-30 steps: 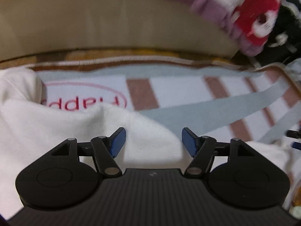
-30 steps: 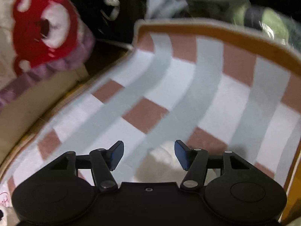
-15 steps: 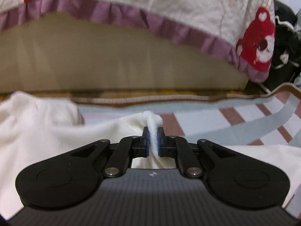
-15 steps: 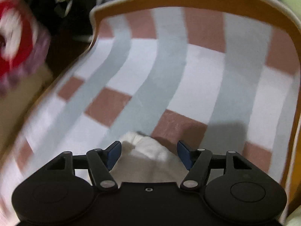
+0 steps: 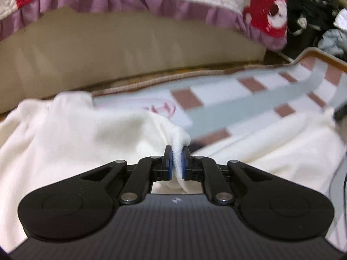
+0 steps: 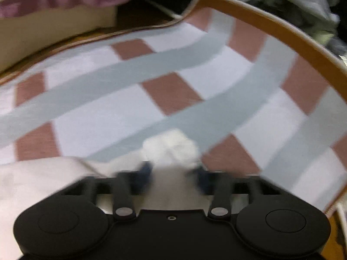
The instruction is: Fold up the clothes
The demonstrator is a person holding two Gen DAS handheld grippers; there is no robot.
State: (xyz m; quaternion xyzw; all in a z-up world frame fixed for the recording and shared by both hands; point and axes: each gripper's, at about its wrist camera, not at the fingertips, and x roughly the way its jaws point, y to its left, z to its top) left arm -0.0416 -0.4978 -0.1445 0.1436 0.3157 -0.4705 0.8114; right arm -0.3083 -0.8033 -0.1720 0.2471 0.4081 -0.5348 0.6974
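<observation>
A cream white garment point(image 5: 86, 134) lies crumpled on a checked mat point(image 5: 249, 108) with grey bands and brown squares. My left gripper point(image 5: 176, 162) is shut on a raised fold of the garment, and the pinched cloth sticks up between the blue pads. In the blurred right wrist view, another bunched end of the garment point(image 6: 171, 145) sits between the fingers of my right gripper point(image 6: 173, 173). Those fingers stand apart on either side of the cloth. The mat point(image 6: 108, 117) stretches ahead of them.
A beige mattress edge point(image 5: 130, 54) runs behind the mat, under a quilt with a purple frill and red bear print point(image 5: 266, 19). A heap of dark and grey clothes point(image 6: 292, 0) lies past the mat's orange-brown border point(image 6: 282, 28).
My left gripper went from open to shut on a fold of the garment and has lifted it. My right gripper moved onto the garment's other end and its fingers have narrowed around it.
</observation>
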